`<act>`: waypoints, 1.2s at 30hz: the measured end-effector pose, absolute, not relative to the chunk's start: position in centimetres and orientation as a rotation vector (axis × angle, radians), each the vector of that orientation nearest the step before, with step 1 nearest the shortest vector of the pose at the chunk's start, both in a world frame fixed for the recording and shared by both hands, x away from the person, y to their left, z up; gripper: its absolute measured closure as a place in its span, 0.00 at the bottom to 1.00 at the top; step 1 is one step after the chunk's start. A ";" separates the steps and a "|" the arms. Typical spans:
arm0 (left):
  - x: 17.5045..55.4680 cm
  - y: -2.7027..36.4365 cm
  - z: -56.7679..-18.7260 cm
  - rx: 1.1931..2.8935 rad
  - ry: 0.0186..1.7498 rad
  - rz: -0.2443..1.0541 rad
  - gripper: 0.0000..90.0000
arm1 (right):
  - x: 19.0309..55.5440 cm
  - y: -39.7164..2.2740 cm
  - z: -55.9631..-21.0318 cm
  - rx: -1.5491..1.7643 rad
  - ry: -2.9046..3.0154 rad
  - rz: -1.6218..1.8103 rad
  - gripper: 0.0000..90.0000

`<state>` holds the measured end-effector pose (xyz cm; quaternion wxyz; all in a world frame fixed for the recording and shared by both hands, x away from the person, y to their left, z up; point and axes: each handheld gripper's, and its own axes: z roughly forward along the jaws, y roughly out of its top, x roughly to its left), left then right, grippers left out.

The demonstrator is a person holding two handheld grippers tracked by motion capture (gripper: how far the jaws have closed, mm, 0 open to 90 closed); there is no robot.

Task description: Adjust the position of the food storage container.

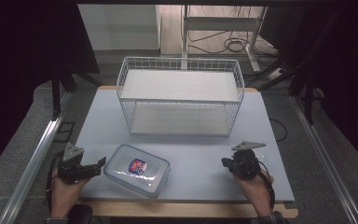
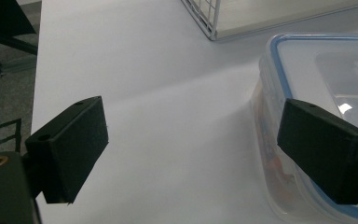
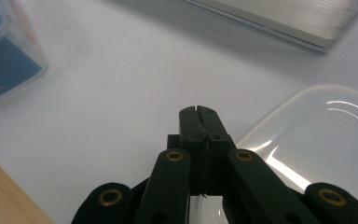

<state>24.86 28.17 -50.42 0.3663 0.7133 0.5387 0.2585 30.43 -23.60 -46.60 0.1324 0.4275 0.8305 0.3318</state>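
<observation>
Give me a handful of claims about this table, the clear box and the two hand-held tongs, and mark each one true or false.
1. The clear lidded box sits inside the wire basket. False: it lies on the table, in front of the basket.
2. The left tongs are open. True.
3. The right tongs are spread wide. False: their jaws are pressed together with nothing between them.
4. The box lid has a blue rim. True.
5. The left tongs clamp the box. False: one jaw is over the box's edge, the other apart from it over bare table.
</observation>
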 end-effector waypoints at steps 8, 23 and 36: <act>24.8 28.2 -50.4 1.836 1.381 0.665 0.11 | 29.7 -26.6 -46.5 1.304 2.338 0.936 0.99; 24.8 28.4 -50.5 1.905 1.389 0.639 0.41 | 28.9 -27.9 -46.9 1.287 2.325 0.919 0.98; 24.8 26.7 -51.2 2.053 1.320 0.407 0.94 | 27.3 -23.0 -47.4 1.152 2.502 1.025 0.97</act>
